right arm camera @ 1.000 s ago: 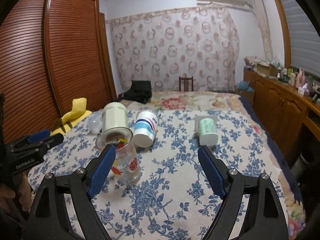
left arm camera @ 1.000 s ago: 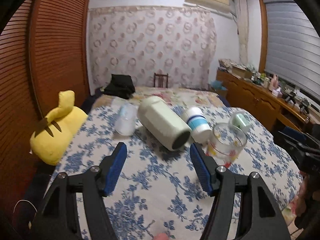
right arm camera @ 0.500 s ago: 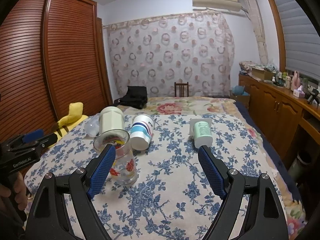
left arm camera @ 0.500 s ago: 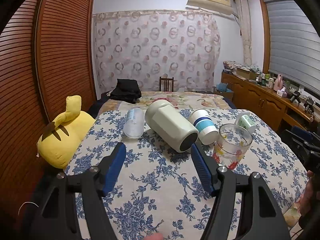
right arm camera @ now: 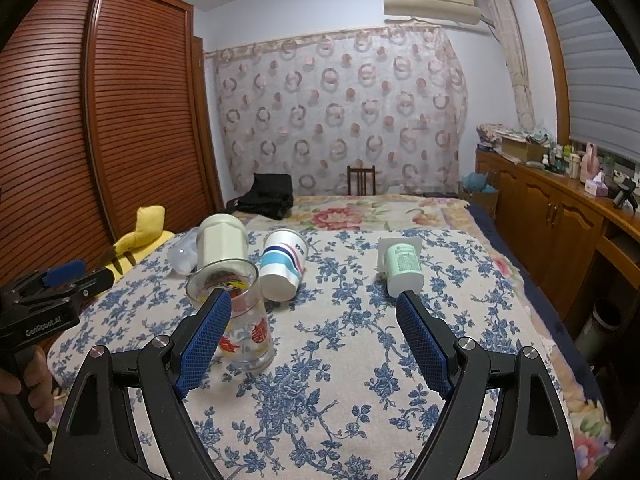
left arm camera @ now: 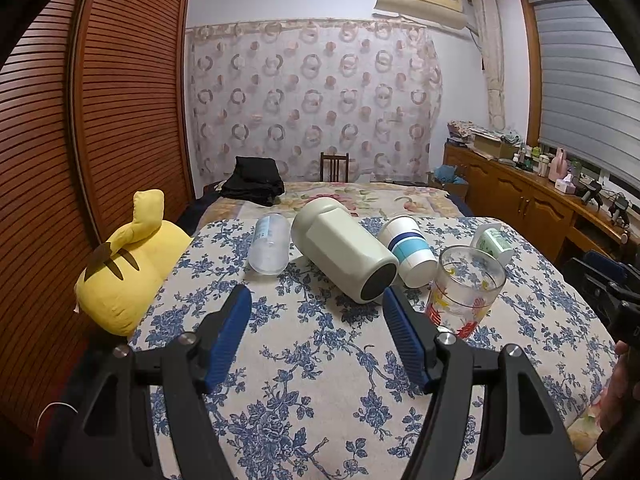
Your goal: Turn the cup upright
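Several cups rest on a blue-flowered cloth (left arm camera: 312,360). A clear glass with red and yellow print (left arm camera: 466,292) (right arm camera: 240,312) stands upright. Lying on their sides are a cream tumbler (left arm camera: 344,248) (right arm camera: 222,240), a white paper cup with blue stripes (left arm camera: 408,248) (right arm camera: 282,264), a frosted plastic cup (left arm camera: 270,242) and a small green cup (left arm camera: 494,242) (right arm camera: 402,266). My left gripper (left arm camera: 316,300) is open and empty, short of the cream tumbler. My right gripper (right arm camera: 314,308) is open and empty, between the glass and the green cup.
A yellow plush toy (left arm camera: 128,268) lies at the table's left edge. A bed with a black bag (left arm camera: 254,182) lies beyond the table. A wooden wardrobe (left arm camera: 80,140) stands on the left. A wooden sideboard (right arm camera: 560,216) runs along the right.
Both grippers have pulled back and tilted up a little, so the cups sit lower and farther in view. Both stay open. No cup has moved.
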Tool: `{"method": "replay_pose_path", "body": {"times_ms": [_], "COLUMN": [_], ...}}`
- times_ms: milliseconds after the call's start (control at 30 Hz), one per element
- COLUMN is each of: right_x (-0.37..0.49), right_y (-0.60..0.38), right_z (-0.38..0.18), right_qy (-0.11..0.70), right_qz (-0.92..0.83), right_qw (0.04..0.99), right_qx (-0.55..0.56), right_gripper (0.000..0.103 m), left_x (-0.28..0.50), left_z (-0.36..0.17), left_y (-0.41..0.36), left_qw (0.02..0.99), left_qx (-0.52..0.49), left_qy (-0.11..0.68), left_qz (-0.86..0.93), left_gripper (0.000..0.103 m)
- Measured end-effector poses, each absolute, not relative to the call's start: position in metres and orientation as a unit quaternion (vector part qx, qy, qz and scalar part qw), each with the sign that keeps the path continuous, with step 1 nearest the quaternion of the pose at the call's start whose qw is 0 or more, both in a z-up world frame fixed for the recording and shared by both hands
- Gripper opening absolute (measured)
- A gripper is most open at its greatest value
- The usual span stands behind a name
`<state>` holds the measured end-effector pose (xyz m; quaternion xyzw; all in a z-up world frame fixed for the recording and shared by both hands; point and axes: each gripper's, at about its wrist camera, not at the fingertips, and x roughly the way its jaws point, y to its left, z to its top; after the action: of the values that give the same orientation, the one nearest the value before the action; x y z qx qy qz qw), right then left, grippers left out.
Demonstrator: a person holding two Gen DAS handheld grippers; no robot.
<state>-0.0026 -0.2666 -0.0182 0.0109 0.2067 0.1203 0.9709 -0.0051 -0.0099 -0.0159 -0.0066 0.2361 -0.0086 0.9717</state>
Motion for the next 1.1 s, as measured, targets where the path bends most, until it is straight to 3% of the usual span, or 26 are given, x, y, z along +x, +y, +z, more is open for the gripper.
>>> {"method": "replay_pose_path", "body": {"times_ms": [1100], "right_x": [-0.0027], "right_y": [-0.2671], "right_z": [-0.0185], "right_qy": [0.206], "right_qz": [0.121], "right_qw": [0.971], "right_qx": [0.011], "right_gripper": [0.086], "left_x": [-0.0063], "left_z": [-0.0172], "left_y": [-0.0122], "left_qw": [0.972], "left_qx": [-0.007], "left_qy": [0.235], "left_qz": [-0.009], "left_gripper": [0.068]}}
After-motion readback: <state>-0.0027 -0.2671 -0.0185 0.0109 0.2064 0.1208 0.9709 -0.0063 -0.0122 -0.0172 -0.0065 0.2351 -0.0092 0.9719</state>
